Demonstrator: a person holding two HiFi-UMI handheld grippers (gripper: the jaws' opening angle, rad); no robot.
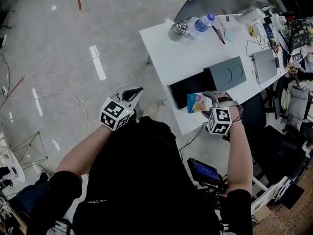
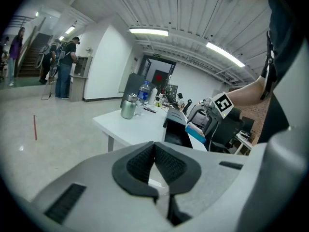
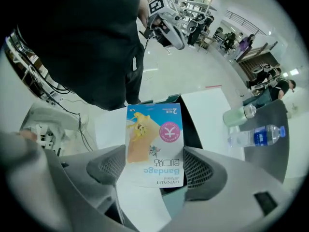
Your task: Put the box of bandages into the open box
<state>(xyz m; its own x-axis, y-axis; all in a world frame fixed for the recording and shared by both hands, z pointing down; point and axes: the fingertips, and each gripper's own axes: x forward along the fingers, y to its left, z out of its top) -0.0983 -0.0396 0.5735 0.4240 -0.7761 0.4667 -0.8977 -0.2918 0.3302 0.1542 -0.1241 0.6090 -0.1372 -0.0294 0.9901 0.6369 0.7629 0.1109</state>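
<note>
1. Right now, the right gripper [image 1: 204, 104] [image 3: 154, 167] is gripping the bandage box [image 1: 196, 103] [image 3: 155, 144]. Its pads are pressing on the carton's two long sides, and the carton is sticking out past the tips.
2. The bandage box is hanging at the near right corner of the open box [image 1: 190, 86] [image 3: 192, 125]. It seems to be hovering just above the rim, but I cannot tell whether the two are touching.
3. The open box is lying dark and hollow at the near edge of the table [image 1: 164, 50]. Its grey lid [image 1: 228, 73] is lying just to the right of it.
4. The left gripper [image 1: 131, 95] [image 2: 154, 164] is hanging over the floor [image 1: 58, 43], to the left of the table and well apart from both boxes.
5. Its pads are meeting at the tips, and nothing is sitting between them.
6. A flask [image 1: 178, 29] [image 2: 129, 106] [image 3: 240, 115] and a bottle [image 1: 201, 23] [image 2: 144, 92] [image 3: 258, 136] are standing side by side at the far end of the table.
7. The left gripper view is looking across at the table, with the right gripper [image 2: 205, 120] holding the bandage box [image 2: 195, 132] over the open box [image 2: 175, 135].
</note>
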